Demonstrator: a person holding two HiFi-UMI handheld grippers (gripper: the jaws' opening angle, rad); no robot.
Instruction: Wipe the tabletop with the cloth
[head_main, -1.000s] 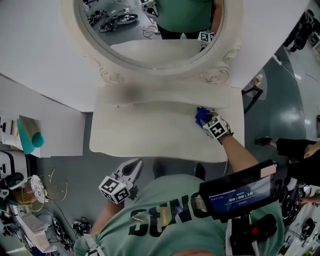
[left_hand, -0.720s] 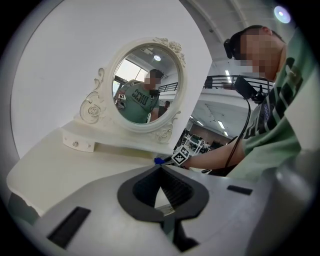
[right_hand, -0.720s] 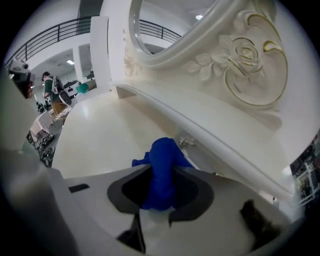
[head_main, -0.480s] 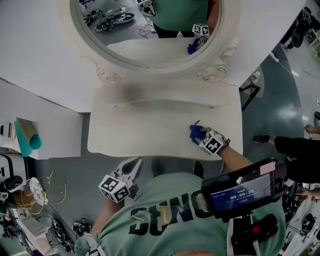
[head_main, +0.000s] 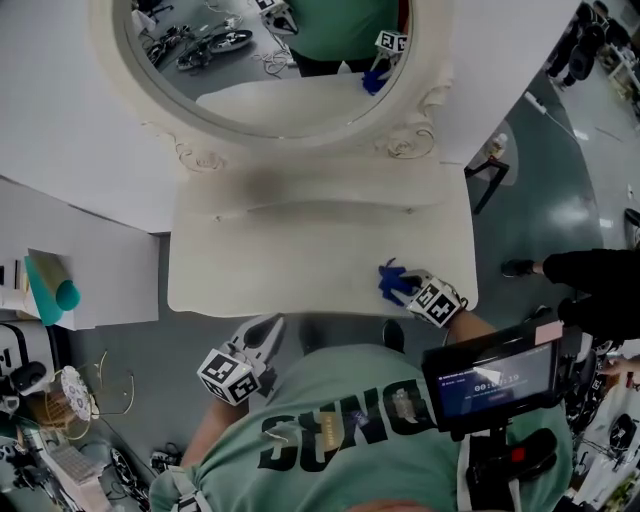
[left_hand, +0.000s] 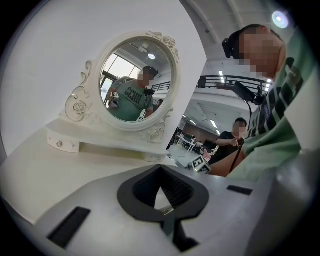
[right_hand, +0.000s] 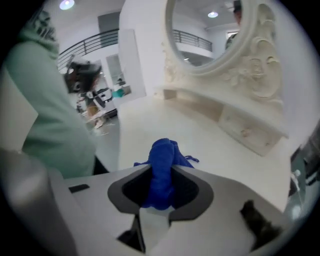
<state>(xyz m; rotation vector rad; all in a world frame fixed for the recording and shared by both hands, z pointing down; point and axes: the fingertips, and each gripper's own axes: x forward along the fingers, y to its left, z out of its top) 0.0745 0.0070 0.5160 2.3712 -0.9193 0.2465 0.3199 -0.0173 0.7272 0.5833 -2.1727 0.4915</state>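
Note:
The cream tabletop (head_main: 290, 260) lies below an oval mirror (head_main: 270, 60). My right gripper (head_main: 406, 288) is shut on a bunched blue cloth (head_main: 392, 280) and presses it onto the tabletop close to the front right corner. In the right gripper view the cloth (right_hand: 165, 160) stands up between the jaws of that gripper (right_hand: 162, 172), with the tabletop (right_hand: 165, 120) stretching ahead. My left gripper (head_main: 274, 324) hangs off the table, just below its front edge by the person's chest. Its jaws meet at the tip with nothing in them, and it (left_hand: 160, 169) looks across the tabletop (left_hand: 45, 170).
A low drawer ledge (head_main: 320, 195) runs along the table's back under the mirror. A white side surface with a teal object (head_main: 55, 280) is at the left. A screen device (head_main: 490, 380) sits on the person's chest. Another person (head_main: 590, 275) stands at the right.
My right gripper has dragged the blue cloth from the back right of the tabletop toward the front edge. The left gripper has stayed where it was.

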